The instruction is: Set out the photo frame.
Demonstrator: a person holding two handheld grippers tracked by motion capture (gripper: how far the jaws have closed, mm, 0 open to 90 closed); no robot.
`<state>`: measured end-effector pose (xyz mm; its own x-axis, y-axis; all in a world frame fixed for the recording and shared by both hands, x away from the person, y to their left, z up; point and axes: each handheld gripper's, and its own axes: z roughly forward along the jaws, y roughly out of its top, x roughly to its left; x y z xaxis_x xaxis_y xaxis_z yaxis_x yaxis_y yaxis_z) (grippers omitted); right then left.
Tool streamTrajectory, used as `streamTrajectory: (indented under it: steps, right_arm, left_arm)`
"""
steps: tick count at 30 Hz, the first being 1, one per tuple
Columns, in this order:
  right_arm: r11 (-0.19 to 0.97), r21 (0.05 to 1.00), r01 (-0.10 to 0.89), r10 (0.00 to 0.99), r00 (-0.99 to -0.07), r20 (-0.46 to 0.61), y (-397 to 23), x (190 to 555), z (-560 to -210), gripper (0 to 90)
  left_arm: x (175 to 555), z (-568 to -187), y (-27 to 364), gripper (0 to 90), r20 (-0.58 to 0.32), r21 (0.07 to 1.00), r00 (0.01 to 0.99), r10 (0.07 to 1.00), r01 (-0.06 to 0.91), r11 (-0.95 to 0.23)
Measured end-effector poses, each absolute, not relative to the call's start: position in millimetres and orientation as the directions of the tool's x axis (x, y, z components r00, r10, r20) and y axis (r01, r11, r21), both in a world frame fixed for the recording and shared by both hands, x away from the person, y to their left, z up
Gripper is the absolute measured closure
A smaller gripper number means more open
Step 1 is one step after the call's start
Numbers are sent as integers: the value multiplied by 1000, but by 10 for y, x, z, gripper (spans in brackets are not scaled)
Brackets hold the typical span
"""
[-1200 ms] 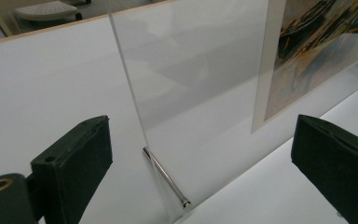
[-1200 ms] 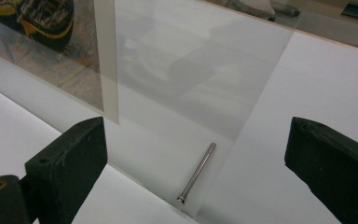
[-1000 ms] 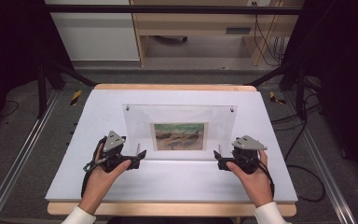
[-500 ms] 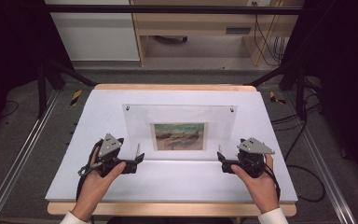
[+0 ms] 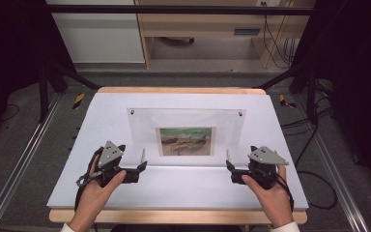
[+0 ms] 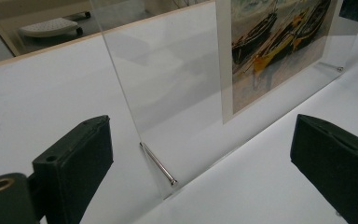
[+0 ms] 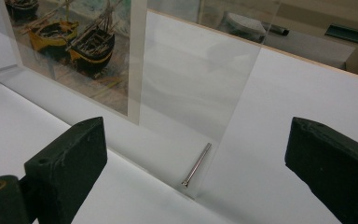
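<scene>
A clear acrylic picture frame [image 5: 186, 137] stands upright near the middle of the white surface [image 5: 290, 145], propped on thin metal pins [image 6: 157, 163] at its lower corners. Sandwiched in its middle is the one thing it holds: a print of painted boats [image 5: 187, 141] drawn up on a beach.

The left gripper [image 5: 137, 170] sits just off the frame's lower left corner, and the right gripper [image 5: 233, 172] mirrors it at the lower right corner. In each gripper view the black jaws stand wide apart with nothing between them, and the nearest corner of the frame and its pin [image 7: 196, 164] lie straight ahead in the gap.

To my eye the frame is a stiff, fairly light slab, but smooth and slippery, so the pads could slide on it. It looks easy to scratch and might tip backward if nudged, since it rests on those slim pins alone. The sensible hold, I'd say, is on the bare side margins low down, one gripper at each edge, clear of the print, squeezing across the thickness of the sheet and lifting evenly.
</scene>
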<state>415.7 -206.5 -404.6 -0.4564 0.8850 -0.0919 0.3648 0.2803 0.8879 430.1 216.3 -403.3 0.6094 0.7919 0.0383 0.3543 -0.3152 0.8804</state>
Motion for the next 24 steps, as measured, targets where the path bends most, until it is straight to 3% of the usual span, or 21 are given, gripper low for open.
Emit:
streamTrajectory:
  steps: [24]
  right_arm:
    - [277, 880, 386, 909, -403, -109, -2447, 3933, -4111, 58]
  left_arm:
    - [4221, -4015, 2555, 52, 65, 879, 580, 812, 352, -321]
